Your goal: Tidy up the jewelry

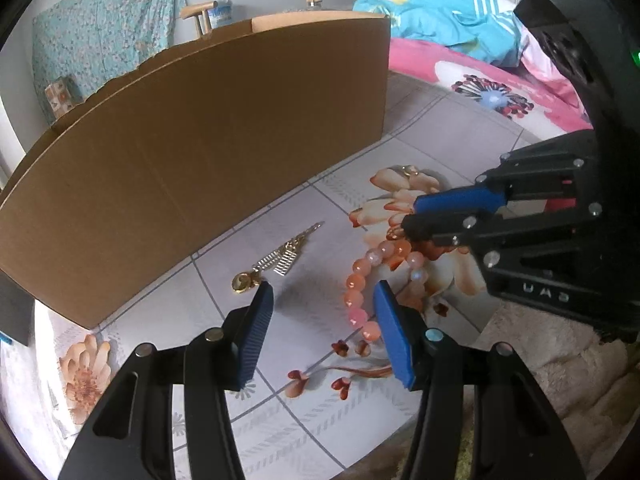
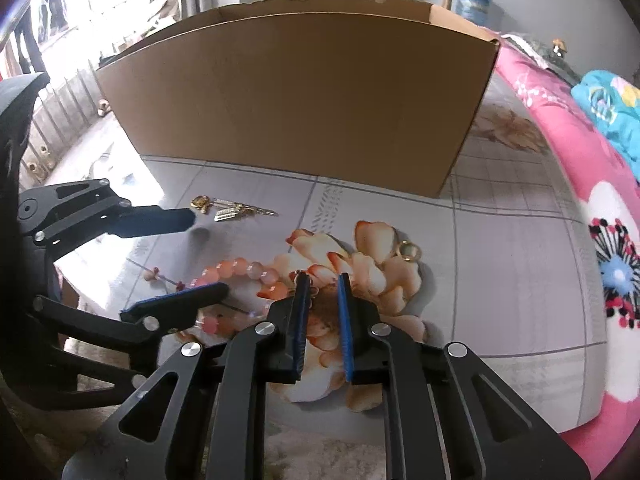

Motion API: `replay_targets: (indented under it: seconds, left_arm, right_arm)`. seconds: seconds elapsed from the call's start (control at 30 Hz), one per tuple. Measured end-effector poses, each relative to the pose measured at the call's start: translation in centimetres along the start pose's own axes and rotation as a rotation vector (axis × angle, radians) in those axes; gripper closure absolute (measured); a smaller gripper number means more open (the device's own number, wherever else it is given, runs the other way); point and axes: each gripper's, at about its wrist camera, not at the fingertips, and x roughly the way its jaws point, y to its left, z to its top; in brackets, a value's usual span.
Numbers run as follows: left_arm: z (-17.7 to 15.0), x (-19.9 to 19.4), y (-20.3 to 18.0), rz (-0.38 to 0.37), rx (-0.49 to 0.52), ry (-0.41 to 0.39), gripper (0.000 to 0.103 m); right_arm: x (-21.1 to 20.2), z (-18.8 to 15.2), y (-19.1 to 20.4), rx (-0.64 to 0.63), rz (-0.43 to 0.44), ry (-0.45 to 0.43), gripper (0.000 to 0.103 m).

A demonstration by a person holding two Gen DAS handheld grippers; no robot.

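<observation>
- The pink bead bracelet (image 1: 362, 280) lies on the flowered tablecloth (image 1: 304, 208), partly between the left gripper's (image 1: 324, 300) half-spread blue pads (image 1: 256, 336); the pads do not press it.
- The right gripper (image 2: 322, 280) has its jaws close together. A small gold piece (image 2: 298, 274) sits at one tip; whether it is pinched I cannot tell.
- The right gripper's body shows mirrored letters, not clear enough to read.
- A gold chain with a round pendant (image 1: 276, 262) lies near the left gripper, in front of the big cardboard box (image 1: 200, 152).
- Only the right wrist view clearly shows the gold ring (image 2: 409, 251) on the printed flower.
- A pink blanket (image 2: 560, 160) lies beside the table.
</observation>
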Motion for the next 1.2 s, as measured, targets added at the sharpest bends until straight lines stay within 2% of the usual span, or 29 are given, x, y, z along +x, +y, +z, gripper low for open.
replay_targets:
  seconds: [0.27, 0.8, 0.93, 1.07, 1.2]
  left_arm:
    - [-0.9, -0.7, 0.6, 0.052, 0.016, 0.009, 0.052]
    - [-3.6, -2.2, 10.1, 0.268, -0.202, 0.070, 0.052]
    - [-3.6, -3.2, 11.3, 0.251, -0.269, 0.042, 0.052]
    - [-3.6, -5.4, 11.8, 0.173, -0.331, -0.048, 0.052]
    - [-3.3, -5.7, 10.4, 0.088, -0.330, -0.080, 0.052]
  right_arm:
    - [0.0, -0.2, -1.2, 0.023, -0.048, -0.003, 0.091]
    - [0.6, 0.5, -2.7, 0.097, -0.046, -0.017, 0.091]
    - [0.3, 0.6, -3.4, 0.145, -0.006, -0.022, 0.090]
    - [-1.0, 0.4, -4.5, 0.192, 0.044, -0.067, 0.087]
    - [-1.3, 0.1, -4.2, 0.183, 0.073, -0.068, 0.077]
